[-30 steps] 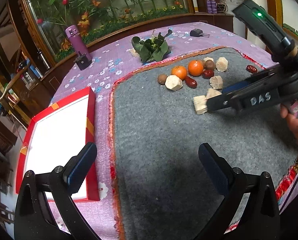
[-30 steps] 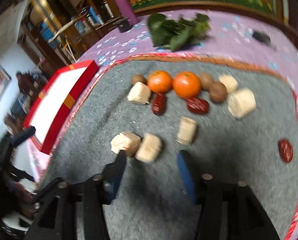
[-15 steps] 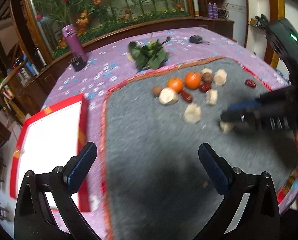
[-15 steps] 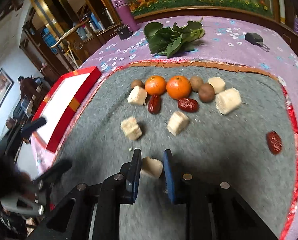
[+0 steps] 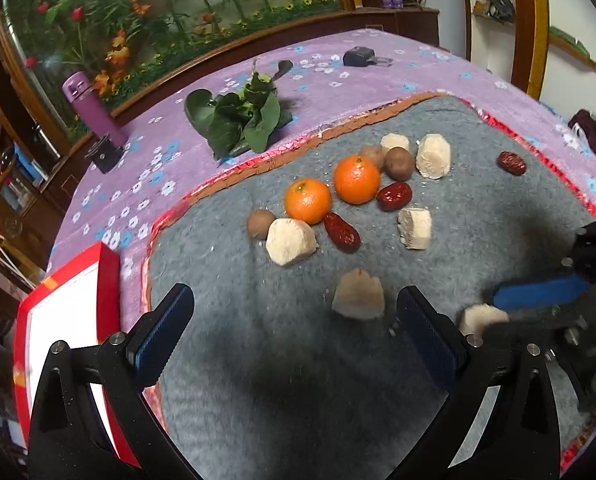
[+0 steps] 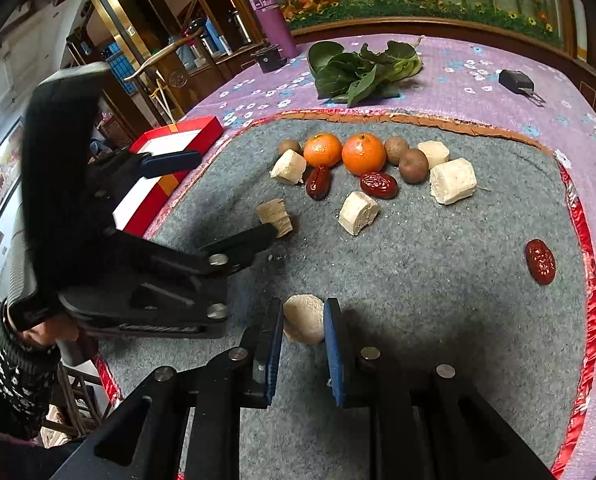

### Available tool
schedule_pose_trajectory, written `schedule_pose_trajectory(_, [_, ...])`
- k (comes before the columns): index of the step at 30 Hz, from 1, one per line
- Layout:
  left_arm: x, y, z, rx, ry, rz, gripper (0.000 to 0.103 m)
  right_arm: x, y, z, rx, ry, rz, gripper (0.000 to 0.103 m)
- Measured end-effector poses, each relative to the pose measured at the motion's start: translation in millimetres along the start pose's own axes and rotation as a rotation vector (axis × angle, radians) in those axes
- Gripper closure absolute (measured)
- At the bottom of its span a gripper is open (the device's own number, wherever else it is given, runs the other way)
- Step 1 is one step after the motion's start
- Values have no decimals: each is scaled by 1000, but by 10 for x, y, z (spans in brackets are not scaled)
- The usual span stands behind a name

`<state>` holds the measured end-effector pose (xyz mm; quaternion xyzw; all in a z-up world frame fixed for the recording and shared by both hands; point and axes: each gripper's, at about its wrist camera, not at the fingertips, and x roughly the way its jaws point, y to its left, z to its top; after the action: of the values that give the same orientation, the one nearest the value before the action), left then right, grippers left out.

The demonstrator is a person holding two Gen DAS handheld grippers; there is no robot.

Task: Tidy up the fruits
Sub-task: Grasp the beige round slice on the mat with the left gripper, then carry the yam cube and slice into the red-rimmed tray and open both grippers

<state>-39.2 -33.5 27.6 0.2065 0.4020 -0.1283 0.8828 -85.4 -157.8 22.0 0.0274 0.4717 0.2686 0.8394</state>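
While the right gripper [image 6: 304, 326] sits low over the near part of the grey mat [image 6: 418, 280], its blue pads are clamped on a pale chunk [image 6: 303, 318], having just closed in on it. The left gripper [image 5: 294, 332] is a different story: jaws spread wide, nothing between the pads, with another pale piece [image 5: 358, 296] lying on the mat just ahead, closer to its right finger.

The rest of the fruit is bunched up toward the far side of the mat: two oranges [image 6: 342, 152] side by side, a couple of red dates [image 6: 378, 185] just in front of them, some brown round fruits [image 6: 414, 165] to their right, and a few more pale chunks scattered around, the biggest block [image 6: 453, 181] at the right end. One lone date [image 6: 540, 261] sits well apart near the mat's right edge.

Off to the left, on the purple flowered cloth [image 6: 498, 96], there's a red box [image 6: 170, 148] with a white inside. Farther back are a bunch of leafy greens [image 6: 362, 70] and a purple bottle [image 6: 272, 22].
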Motion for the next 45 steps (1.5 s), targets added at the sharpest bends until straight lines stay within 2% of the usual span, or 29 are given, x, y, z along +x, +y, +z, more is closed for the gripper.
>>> schedule_pose_trajectory(2, [81, -10, 13, 10, 12, -6, 1, 60, 18, -11, -9, 26, 5, 74])
schedule_pose_trajectory(4, [185, -17, 0, 20, 30, -22, 6, 141, 45, -66, -20, 54, 4, 71])
schedule_pose_trajectory(7, [225, 9, -37, 5, 11, -93, 21, 136, 96, -77, -43, 20, -22, 70])
schedule_pose_trajectory(11, [206, -36, -25, 11, -10, -158, 49, 172, 195, -38, -80, 26, -60, 70])
schedule_pose_trajectory(12, [193, -75, -26, 27, -21, -175, 59, 173, 237, -37, -97, 31, -76, 71])
schedule_pose_trajectory(13, [187, -100, -26, 37, -28, -183, 63, 180, 279, -41, -114, 37, -95, 75])
schedule_pose_trajectory(15, [176, -127, -38, 50, -39, -213, 77, 182, 351, -48, -134, 45, -118, 78])
schedule_pose_trajectory(17, [170, -111, -48, 47, -41, -231, 77, 165, 365, -65, -131, 46, -127, 80])
schedule_pose_trajectory(21, [151, -18, -81, 0, -41, -278, 77, 75, 199, -88, -17, 30, -66, 81])
schedule_pose_trajectory(25, [-19, 111, -129, -62, -83, -291, 77, -34, 83, -92, 45, -3, -68, 81])
schedule_pose_trajectory(27, [-134, 169, -166, -85, -103, -275, 77, -82, 76, -45, 54, -27, -84, 81])
schedule_pose_trajectory(30, [-413, 330, -291, -146, -139, -202, 76, -98, 152, 72, 56, -58, -76, 81])
schedule_pose_trajectory(33, [-746, 612, -485, -247, -194, -130, 76, 10, 341, 266, 35, -69, -53, 81])
schedule_pose_trajectory(34, [-891, 751, -584, -293, -213, -83, 76, 68, 419, 334, 23, -65, -38, 81])
schedule_pose_trajectory(38, [-1215, 1242, -873, -432, -261, 45, 76, 380, 1069, 639, -80, -40, 30, 81])
schedule_pose_trajectory(40, [-1355, 1549, -1057, -508, -275, 140, 76, 536, 1396, 787, -118, -42, 69, 81])
schedule_pose_trajectory(45, [-1380, 2091, -1453, -620, -228, 296, 76, 921, 2150, 1085, -163, -31, 167, 81])
